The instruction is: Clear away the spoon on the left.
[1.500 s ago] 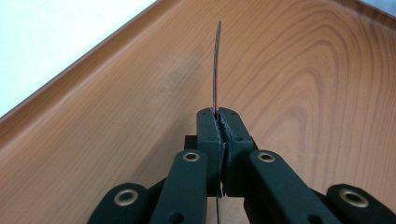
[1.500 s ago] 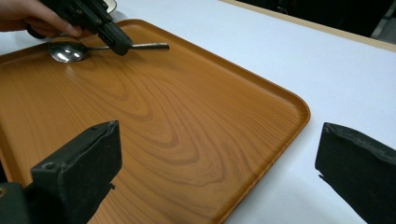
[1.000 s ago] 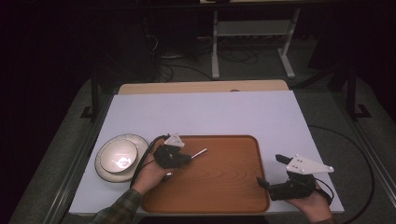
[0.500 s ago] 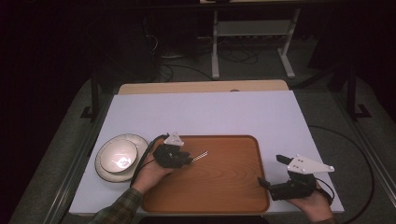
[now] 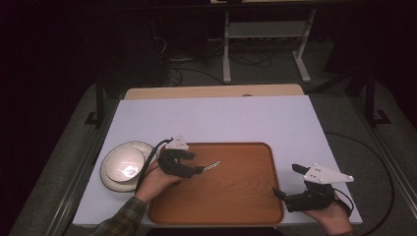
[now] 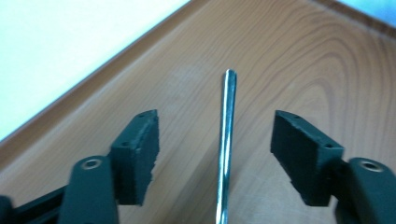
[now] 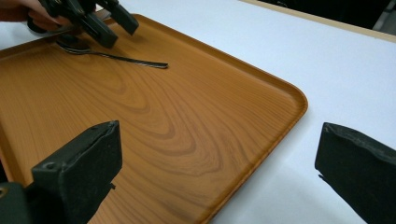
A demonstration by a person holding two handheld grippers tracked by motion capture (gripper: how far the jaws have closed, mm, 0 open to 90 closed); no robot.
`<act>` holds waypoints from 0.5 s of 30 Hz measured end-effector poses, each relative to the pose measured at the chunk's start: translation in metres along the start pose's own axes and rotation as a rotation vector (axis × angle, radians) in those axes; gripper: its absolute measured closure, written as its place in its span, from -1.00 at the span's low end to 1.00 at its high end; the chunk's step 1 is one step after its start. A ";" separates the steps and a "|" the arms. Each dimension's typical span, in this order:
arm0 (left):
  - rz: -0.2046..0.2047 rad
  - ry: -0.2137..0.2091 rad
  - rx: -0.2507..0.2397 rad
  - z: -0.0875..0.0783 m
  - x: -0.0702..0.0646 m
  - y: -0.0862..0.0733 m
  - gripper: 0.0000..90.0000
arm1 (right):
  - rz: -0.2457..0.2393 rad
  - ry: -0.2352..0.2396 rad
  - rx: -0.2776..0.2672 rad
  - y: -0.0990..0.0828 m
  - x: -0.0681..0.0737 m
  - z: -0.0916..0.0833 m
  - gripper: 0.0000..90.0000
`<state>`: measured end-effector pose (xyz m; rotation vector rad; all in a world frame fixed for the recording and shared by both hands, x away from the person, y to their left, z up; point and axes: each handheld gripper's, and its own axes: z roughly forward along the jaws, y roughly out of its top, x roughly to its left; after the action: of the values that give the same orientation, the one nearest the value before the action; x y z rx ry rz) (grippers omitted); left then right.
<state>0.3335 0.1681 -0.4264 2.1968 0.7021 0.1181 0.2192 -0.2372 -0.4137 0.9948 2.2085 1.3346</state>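
On the wooden tray [image 5: 236,196], a metal utensil [image 6: 227,140] lies flat between the parted fingers of the left gripper [image 6: 215,154]. A release is judged in hand; retreat is called for next. The right gripper [image 7: 224,172] is held apart over the tabletop [image 5: 221,118].

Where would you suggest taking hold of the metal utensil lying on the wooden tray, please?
Grip the utensil on its slim, straight handle, coming down from above with the jaws either side of it. It lies flat on the tray, and the left gripper, jaws open, already straddles the handle, so closing there looks simplest.

Tray [image 5: 231,196] floor lies bare beyond the spoon [image 5: 210,165].
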 end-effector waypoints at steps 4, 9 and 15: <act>-0.002 -0.004 -0.024 -0.009 -0.001 0.001 -0.48 | 0.002 -0.003 0.003 0.000 0.000 -0.001 -1.00; 0.006 -0.001 -0.063 -0.027 -0.006 -0.001 -0.55 | -0.001 -0.006 0.002 0.000 0.000 -0.001 -1.00; 0.011 0.002 -0.117 -0.051 -0.012 -0.007 -0.59 | -0.001 -0.011 0.000 0.001 0.002 -0.001 -1.00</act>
<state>0.3049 0.1995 -0.3955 2.0887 0.6681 0.1632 0.2173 -0.2356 -0.4127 0.9980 2.2007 1.3258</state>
